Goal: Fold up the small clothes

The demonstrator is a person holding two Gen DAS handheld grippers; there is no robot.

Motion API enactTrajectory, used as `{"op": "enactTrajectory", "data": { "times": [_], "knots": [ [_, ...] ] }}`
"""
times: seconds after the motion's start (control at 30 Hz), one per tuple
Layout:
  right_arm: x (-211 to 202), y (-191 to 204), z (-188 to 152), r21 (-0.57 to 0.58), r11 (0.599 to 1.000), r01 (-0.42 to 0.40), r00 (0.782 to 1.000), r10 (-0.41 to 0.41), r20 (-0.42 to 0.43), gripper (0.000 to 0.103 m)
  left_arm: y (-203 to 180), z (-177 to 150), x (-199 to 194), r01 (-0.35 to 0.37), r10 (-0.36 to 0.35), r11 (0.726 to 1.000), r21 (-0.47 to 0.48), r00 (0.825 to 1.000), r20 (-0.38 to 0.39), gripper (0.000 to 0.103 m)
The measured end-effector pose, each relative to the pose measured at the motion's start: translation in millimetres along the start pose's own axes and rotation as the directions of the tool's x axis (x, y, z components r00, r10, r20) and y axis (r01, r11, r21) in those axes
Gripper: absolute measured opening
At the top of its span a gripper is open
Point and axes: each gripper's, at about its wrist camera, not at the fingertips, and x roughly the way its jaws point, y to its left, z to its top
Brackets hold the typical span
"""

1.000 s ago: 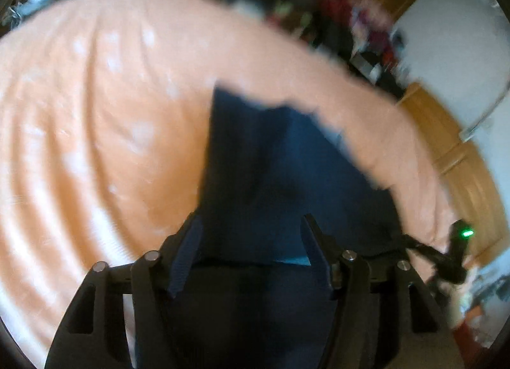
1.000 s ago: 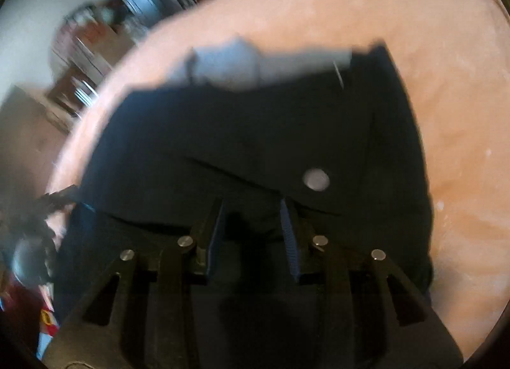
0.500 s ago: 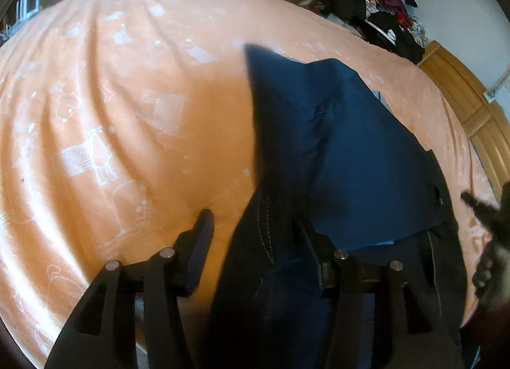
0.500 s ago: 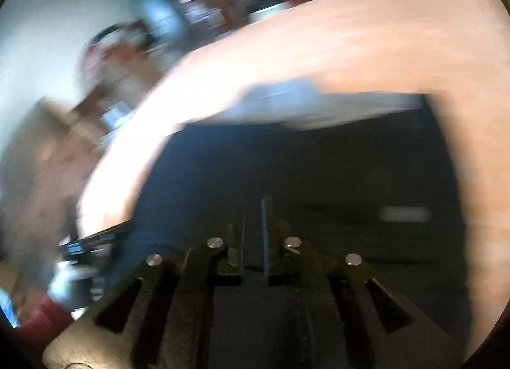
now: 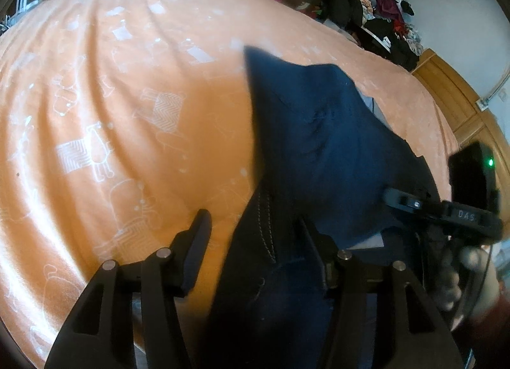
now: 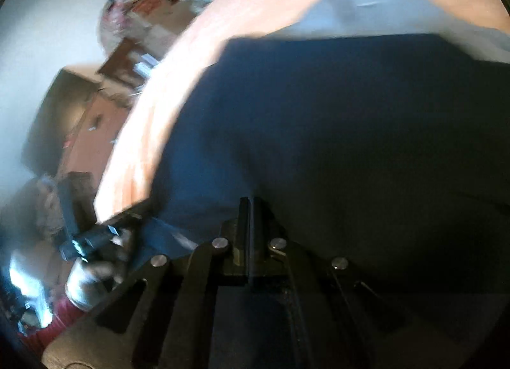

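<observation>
Left wrist view: the left hand-held gripper [image 5: 251, 235] now stands wide open, its hold on the dark blue garment [image 5: 325, 152] released; cloth lies loose between the fingers. Right hand-held gripper [image 6: 250, 209] has gone from parted to fully closed, apparently pinching the same garment's edge. Judgement: one fold is laid and a regrasp is under way. The garment rests on the orange bed [image 5: 111, 114]. No containers are visible.

The left gripper [image 5: 251, 235] hangs with its 2 fingers spread wide over an orange bedsheet [image 5: 111, 98]. A dark navy garment [image 5: 318, 145] lies folded between them, its stitched edge against the right finger. At the right edge, a hand [image 5: 462, 276] holds the other gripper [image 5: 392, 196].
</observation>
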Motion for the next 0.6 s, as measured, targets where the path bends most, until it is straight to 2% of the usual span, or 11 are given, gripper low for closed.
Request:
{"op": "enactTrajectory", "data": {
  "times": [0.03, 0.1, 0.2, 0.23, 0.27, 0.3, 0.37, 0.4, 0.47, 0.53, 0.6],
  "knots": [
    [-11.6, -15.1, -2.7, 0.033, 0.999, 0.005, 1.0, -0.005, 0.009, 0.0, 0.9, -0.2, -0.9, 0.004, -0.004, 1.0, 0.0, 1.0, 0.001, 0.061],
    [-40.5, -50.1, -13.4, 0.099, 0.989, 0.114, 0.993, -0.117, 0.027, 0.0, 2.8, -0.4, -2.2, 0.014, -0.014, 1.0, -0.002, 1.0, 0.0, 0.062],
    [-97.5, -90.0, -49.9, 0.19, 0.973, 0.134, 0.988, -0.145, 0.046, 0.0, 10.4, -0.4, -8.1, 0.04, -0.04, 0.999, -0.024, 0.999, -0.008, 0.063],
    [-111.7, -96.5, -59.1, 0.195, 0.966, 0.172, 0.982, -0.184, 0.048, 0.0, 13.1, -1.0, -11.5, 0.051, -0.052, 0.998, -0.041, 0.998, -0.018, 0.063],
    [-136.9, -99.2, -79.2, 0.198, 0.951, 0.237, 0.967, -0.251, 0.047, 0.004, 14.5, -1.5, -15.0, 0.055, -0.057, 0.997, -0.049, 0.998, -0.027, 0.063],
    [-154.6, -96.7, -94.6, 0.203, 0.942, 0.268, 0.958, -0.283, 0.047, 0.018, 16.2, -5.3, -23.4, 0.052, -0.055, 0.997, -0.058, 0.998, -0.043, 0.063],
    [-195.6, -94.8, -134.8, 0.21, 0.939, 0.272, 0.954, -0.292, 0.069, 0.037, 16.9, -14.5, -41.0, 0.048, -0.051, 0.997, -0.06, 0.997, -0.057, 0.065],
    [-220.2, -93.2, -162.7, 0.216, 0.936, 0.277, 0.95, -0.301, 0.083, 0.043, 18.0, -23.7, -53.8, 0.055, -0.059, 0.997, -0.054, 0.996, -0.065, 0.066],
    [-258.8, -99.6, -206.2, 0.23, 0.927, 0.296, 0.943, -0.323, 0.087, 0.044, 21.2, -47.9, -78.4, 0.077, -0.081, 0.996, -0.05, 0.993, -0.084, 0.066],
    [-276.9, -100.1, -248.0, 0.249, 0.914, 0.321, 0.936, -0.346, 0.065, 0.044, 24.3, -79.8, -104.2, 0.109, -0.113, 0.993, -0.047, 0.988, -0.1, 0.067],
    [-282.4, -103.8, -282.3, 0.275, 0.913, 0.301, 0.945, -0.325, 0.044, 0.044, 24.7, -108.8, -124.0, 0.127, -0.13, 0.991, -0.03, 0.986, -0.103, 0.067]
  ]
}}
